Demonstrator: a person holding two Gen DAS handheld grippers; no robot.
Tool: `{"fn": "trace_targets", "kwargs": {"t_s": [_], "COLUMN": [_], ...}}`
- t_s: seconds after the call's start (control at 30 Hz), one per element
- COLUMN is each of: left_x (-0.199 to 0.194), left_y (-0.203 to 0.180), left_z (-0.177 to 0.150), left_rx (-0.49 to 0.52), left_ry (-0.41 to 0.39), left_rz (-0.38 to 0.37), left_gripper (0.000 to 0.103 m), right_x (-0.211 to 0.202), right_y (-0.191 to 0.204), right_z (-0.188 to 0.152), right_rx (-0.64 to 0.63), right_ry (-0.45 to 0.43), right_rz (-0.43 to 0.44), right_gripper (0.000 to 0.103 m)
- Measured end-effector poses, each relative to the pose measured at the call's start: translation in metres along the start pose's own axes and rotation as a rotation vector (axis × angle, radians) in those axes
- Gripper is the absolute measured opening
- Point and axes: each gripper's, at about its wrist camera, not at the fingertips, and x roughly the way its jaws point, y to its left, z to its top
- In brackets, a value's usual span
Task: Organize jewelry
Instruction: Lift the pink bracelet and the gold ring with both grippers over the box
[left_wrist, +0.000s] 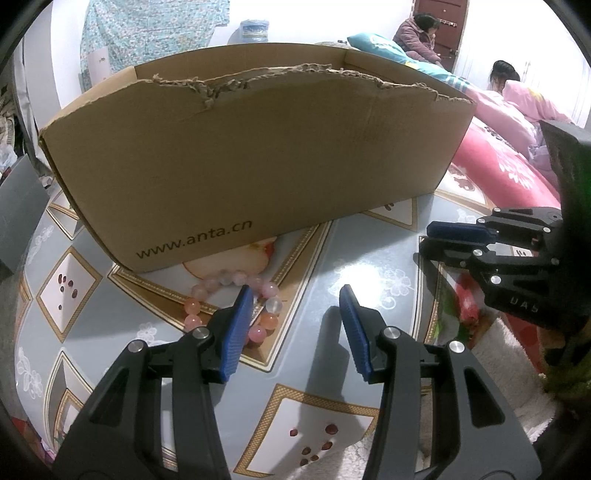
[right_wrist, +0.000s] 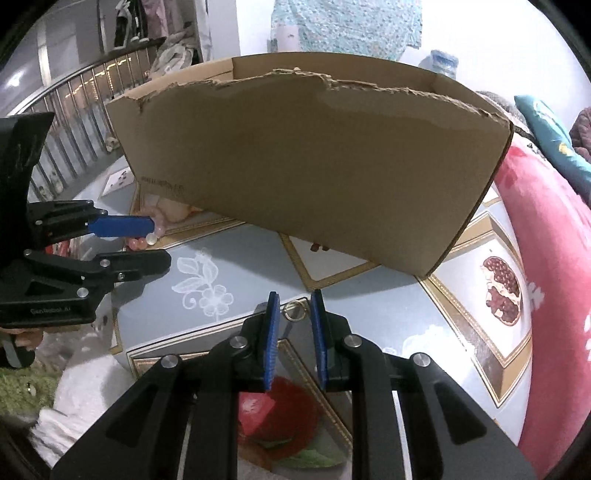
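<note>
Left wrist view: the left gripper (left_wrist: 295, 295) stands about half open above the patterned tablecloth (left_wrist: 332, 251), with nothing between its blue pads. A pink bead bracelet (left_wrist: 236, 291) lies on the cloth just ahead of and partly behind the left-hand finger (left_wrist: 236, 332), whose tip overlaps the ring of beads; whether it touches them cannot be told. The space between the two fingers shows only bare cloth. Straight ahead, beyond the bracelet, stands an open cardboard box (left_wrist: 258, 158) with a torn upper edge and a printed web address low on its near wall. Off to the right of this tool, the right gripper (left_wrist: 436, 240) reaches in sideways, its fingers close together.

Right wrist view: the right gripper (right_wrist: 294, 299) is narrowed to a small gap. A small gold ring (right_wrist: 294, 312) lies on the cloth in that gap, just at the fingertips, and the pads do not visibly press on it. The cardboard box (right_wrist: 314, 166) rises directly ahead. To the left, the left gripper (right_wrist: 151, 240) comes in sideways, with bracelet beads (right_wrist: 142, 240) showing by its blue pad.
</note>
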Motion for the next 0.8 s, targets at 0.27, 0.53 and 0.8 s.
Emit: {"fn": "trace_targets", "kwargs": {"t_s": [0.27,0.53,0.8], "left_x": [-0.002,-0.003,0.002], "left_y": [0.005,0.013,0.012], "left_z": [-0.001,0.003,0.003], "left_rx": [-0.003,0.003,0.043], "left_ry": [-0.006,-0.021,0.015], "left_rz": [0.005,0.026,0.085], "left_gripper": [0.046,0.040,0.017], "right_x": [-0.003,-0.008,-0.017], "right_y": [-0.006,-0.016,-0.023], "right_z": [-0.003,0.000,0.007], "right_rx": [0.050,0.098,0.132], "right_ry": [-0.012,-0.023,-0.059], "right_rz": [0.037,0.070,0.096], "right_gripper": [0.012,0.012,0.012]}}
